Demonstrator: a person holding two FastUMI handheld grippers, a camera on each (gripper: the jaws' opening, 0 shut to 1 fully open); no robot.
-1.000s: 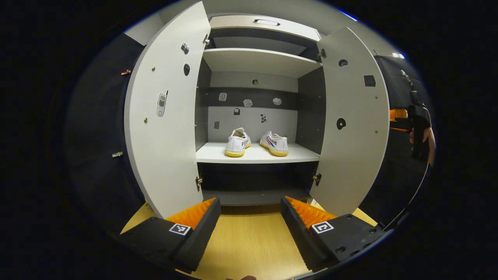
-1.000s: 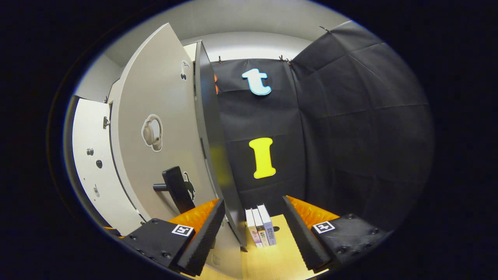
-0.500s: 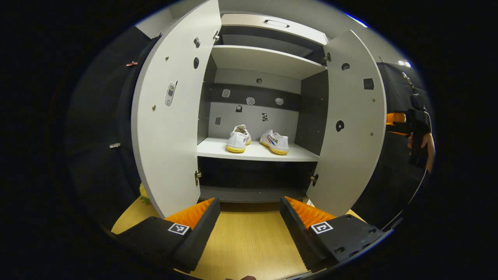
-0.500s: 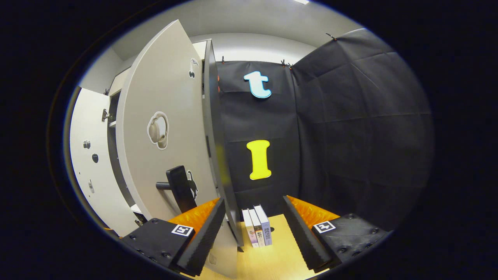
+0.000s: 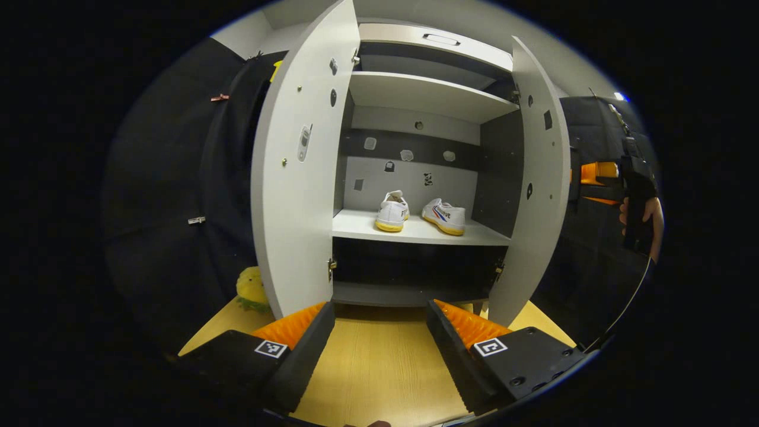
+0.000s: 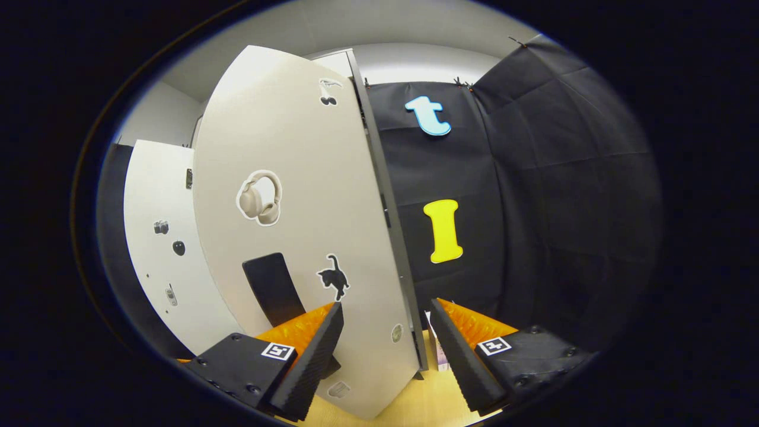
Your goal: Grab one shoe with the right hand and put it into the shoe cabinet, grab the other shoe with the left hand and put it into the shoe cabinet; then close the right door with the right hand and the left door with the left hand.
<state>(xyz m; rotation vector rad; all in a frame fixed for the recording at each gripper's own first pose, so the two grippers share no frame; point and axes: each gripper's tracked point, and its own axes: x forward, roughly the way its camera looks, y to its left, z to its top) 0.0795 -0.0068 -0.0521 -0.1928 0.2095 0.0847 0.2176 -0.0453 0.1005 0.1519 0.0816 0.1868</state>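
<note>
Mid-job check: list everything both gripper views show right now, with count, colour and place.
Shoes: 2, white with yellow soles, side by side on the middle shelf of the shoe cabinet.
Shoe cabinet: 1, white shelves, dark inside walls, standing on the wooden floor.
Left door: 1, white, open.
Right door: 1, white, part-way open, stickers on its outer face.
Door handle: 1, black, low on the right door's outer face.
Yellow-green thing: 1, on the floor left of the left door; cannot tell what.
Floor: wood, light yellow.
Left gripper: open, facing the cabinet.
Right gripper: open, the right door's edge between its fingers.
</note>
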